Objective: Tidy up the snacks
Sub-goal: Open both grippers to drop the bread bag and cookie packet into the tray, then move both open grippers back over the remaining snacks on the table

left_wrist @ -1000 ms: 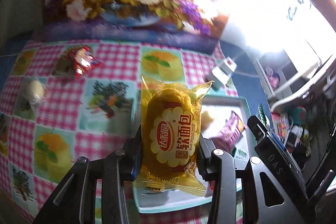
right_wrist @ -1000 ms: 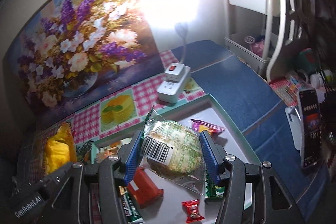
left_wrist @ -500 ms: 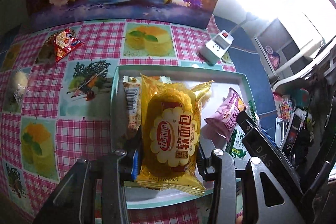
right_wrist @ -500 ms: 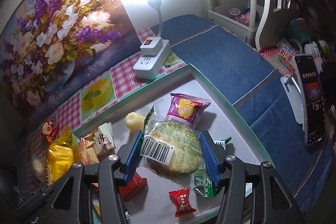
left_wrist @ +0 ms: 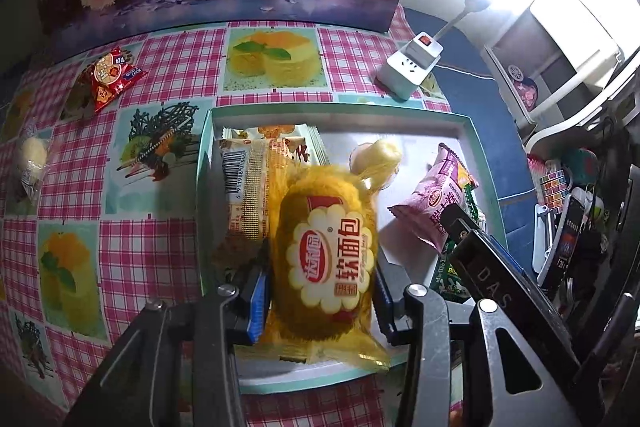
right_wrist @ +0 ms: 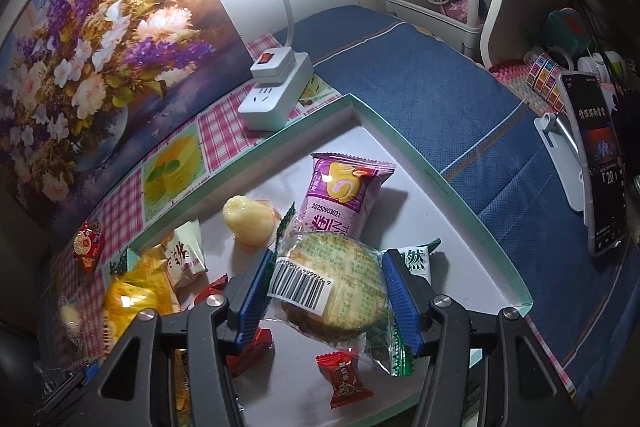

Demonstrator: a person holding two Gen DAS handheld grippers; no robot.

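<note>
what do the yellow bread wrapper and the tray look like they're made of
Yellow bread wrapper: apparently thin glossy plastic film; it is translucent, crinkled, with crimped sealed ends, pinched in the left tool. Tray: looks like rigid plastic or coated board, with a smooth matte pale floor and a mint-green raised rim; hard to tell which.

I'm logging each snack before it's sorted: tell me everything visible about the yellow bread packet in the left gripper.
The yellow bread packet is glossy translucent plastic around an oval bun, with a red-and-white scalloped label in Chinese characters and crimped ends. The left gripper pinches its sides between blue-padded fingers, lengthwise above the teal-rimmed tray.
</note>
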